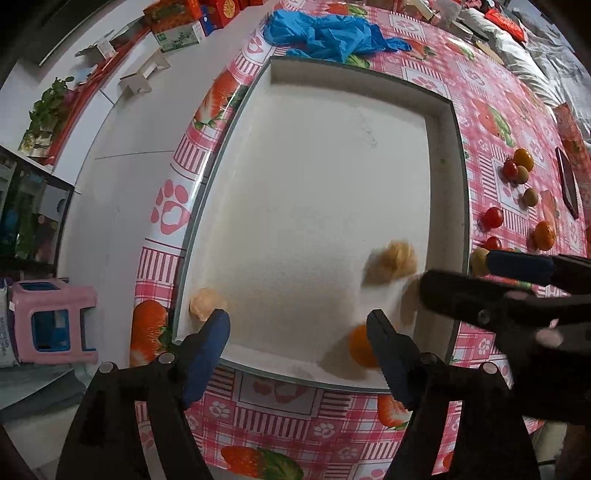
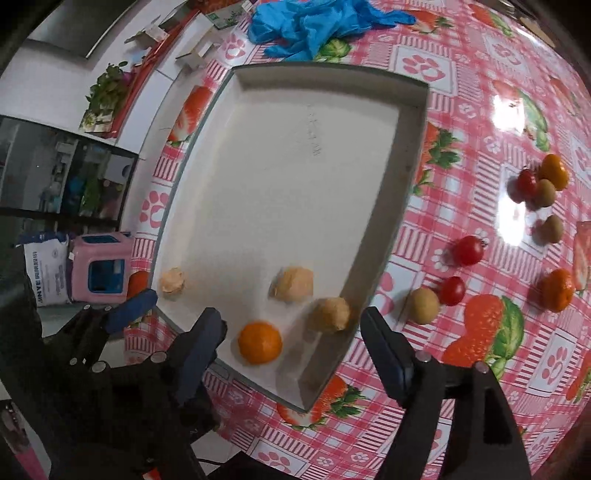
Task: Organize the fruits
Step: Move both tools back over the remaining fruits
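Observation:
A white tray (image 1: 448, 177) (image 2: 413, 147) lies on the pink tablecloth. In it sit an orange (image 2: 259, 342) (image 1: 360, 350) and three tan husked fruits (image 2: 294, 284), (image 2: 330, 314), (image 2: 171, 281). My left gripper (image 1: 299, 339) is open and empty over the tray's near edge; it also shows in the right wrist view (image 2: 177, 312). My right gripper (image 2: 293, 341) is open and empty above the orange and the tray's near right corner. Loose on the cloth to the right lie red tomatoes (image 2: 468, 250), kiwis (image 2: 424, 305) and oranges (image 2: 557, 290).
Blue plastic gloves (image 1: 325, 33) lie beyond the tray's far edge. A dark phone (image 1: 567, 182) lies at the far right. The table's left edge drops to a white floor with a pink stool (image 1: 51, 321) and boxes.

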The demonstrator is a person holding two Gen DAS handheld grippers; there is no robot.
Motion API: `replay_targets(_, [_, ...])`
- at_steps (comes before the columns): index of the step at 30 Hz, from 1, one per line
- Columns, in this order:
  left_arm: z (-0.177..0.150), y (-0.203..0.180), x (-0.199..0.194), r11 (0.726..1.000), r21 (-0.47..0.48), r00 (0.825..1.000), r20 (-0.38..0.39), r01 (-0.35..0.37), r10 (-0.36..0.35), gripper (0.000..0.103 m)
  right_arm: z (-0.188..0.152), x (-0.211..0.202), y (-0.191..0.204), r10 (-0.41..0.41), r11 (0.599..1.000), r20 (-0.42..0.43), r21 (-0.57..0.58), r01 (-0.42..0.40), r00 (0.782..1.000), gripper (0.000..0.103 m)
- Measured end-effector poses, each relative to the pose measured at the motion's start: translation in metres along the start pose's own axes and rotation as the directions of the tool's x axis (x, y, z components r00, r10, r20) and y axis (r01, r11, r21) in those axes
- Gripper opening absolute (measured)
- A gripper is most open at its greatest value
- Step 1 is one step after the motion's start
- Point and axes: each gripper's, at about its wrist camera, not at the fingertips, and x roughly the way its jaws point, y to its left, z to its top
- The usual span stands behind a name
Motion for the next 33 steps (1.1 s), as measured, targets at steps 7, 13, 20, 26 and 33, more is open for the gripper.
replay_targets(7, [0.008, -0.019, -0.004, 1.0, 0.031, 1.0, 0.009, 0.0, 0.0, 0.078, -0.004, -0.023, -0.036, -0.115, 0.993, 0.081, 0.049, 0.111, 0.99, 0.103])
replay_targets(13, [0.013, -0.043, -0.009, 0.997, 0.075, 1.0, 0.017, 0.016, -0.018, 0.078, -0.018, -0.031, -0.084, -0.161, 0.973, 0.058, 0.174, 0.149, 0.985, 0.103])
replay_targets(20, [0.019, -0.081, -0.019, 0.985, 0.166, 0.998, 0.035, 0.037, -0.044, 0.078, -0.046, -0.033, -0.138, -0.195, 0.936, 0.012, 0.3, 0.183, 0.981, 0.103])
replay_targets(26, [0.03, -0.122, -0.025, 0.963, 0.263, 0.996, 0.048, 0.065, -0.08, 0.078, -0.072, -0.034, -0.178, -0.22, 0.901, -0.028, 0.377, 0.215, 0.975, 0.103])
replay_targets(33, [0.049, -0.172, -0.019, 0.935, 0.345, 0.992, 0.063, 0.079, -0.107, 0.077, -0.098, -0.046, -0.212, -0.221, 0.884, -0.037, 0.413, 0.216, 0.975, 0.103])
